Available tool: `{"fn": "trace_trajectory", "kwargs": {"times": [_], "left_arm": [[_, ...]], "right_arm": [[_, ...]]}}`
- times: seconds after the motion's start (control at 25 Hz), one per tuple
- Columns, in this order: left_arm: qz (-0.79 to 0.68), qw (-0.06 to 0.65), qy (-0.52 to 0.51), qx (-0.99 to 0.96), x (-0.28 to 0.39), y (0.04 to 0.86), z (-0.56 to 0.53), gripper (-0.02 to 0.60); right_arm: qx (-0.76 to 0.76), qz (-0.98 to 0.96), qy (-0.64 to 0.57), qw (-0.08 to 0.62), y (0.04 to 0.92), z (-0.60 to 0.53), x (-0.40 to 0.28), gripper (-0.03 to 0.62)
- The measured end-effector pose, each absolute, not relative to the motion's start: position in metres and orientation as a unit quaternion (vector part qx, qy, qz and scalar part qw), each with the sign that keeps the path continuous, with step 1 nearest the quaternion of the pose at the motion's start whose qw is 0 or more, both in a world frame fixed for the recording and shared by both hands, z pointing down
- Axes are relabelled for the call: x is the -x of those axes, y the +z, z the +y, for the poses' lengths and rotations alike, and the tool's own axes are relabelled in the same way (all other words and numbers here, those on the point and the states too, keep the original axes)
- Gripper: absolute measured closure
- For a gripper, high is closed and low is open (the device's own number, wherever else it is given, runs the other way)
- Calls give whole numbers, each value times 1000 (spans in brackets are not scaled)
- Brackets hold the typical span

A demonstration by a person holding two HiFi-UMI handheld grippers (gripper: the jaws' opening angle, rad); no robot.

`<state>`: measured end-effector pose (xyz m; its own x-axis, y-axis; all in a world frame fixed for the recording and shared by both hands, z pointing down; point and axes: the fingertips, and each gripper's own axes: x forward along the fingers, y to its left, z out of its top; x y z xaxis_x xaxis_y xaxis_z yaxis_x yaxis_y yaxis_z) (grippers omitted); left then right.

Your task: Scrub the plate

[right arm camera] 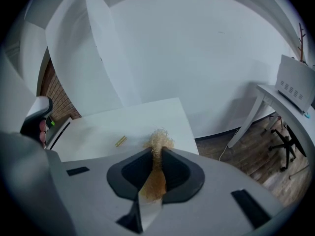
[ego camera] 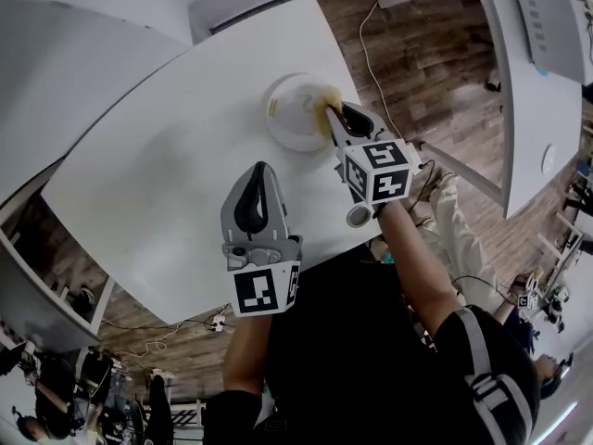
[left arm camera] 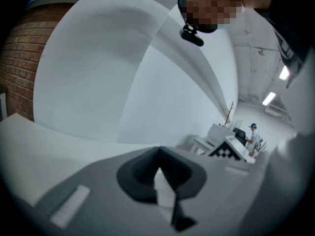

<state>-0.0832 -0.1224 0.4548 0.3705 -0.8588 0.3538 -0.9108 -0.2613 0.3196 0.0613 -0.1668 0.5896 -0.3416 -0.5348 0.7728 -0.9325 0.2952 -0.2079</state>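
Observation:
A white plate [ego camera: 289, 117] lies on the white table [ego camera: 167, 184], toward its far right side. My right gripper [ego camera: 339, 119] is over the plate's right rim, shut on a tan fibrous scrubber [ego camera: 326, 114]. In the right gripper view the scrubber [right arm camera: 158, 140] sticks out past the closed jaws of the right gripper [right arm camera: 157, 154]; the plate is hidden there. My left gripper [ego camera: 261, 171] hovers over the table's near part, apart from the plate. In its own view the left gripper [left arm camera: 158, 155] is shut on nothing and faces white walls.
The table's right edge [ego camera: 371, 91] runs just beside the plate, with wooden floor [ego camera: 435, 72] and a cable [ego camera: 371, 44] beyond. Another white table [ego camera: 537, 82] stands at the right. A small gold object [right arm camera: 120, 140] lies on the tabletop.

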Motion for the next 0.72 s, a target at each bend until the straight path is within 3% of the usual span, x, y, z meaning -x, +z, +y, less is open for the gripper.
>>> {"fn": "trace_trajectory", "kwargs": {"times": [0.72], "left_arm": [[-571,245,42,-783,107,452,-125,578]], "right_arm": [[-455,-765,333,310,594,-177,-19,543]]}}
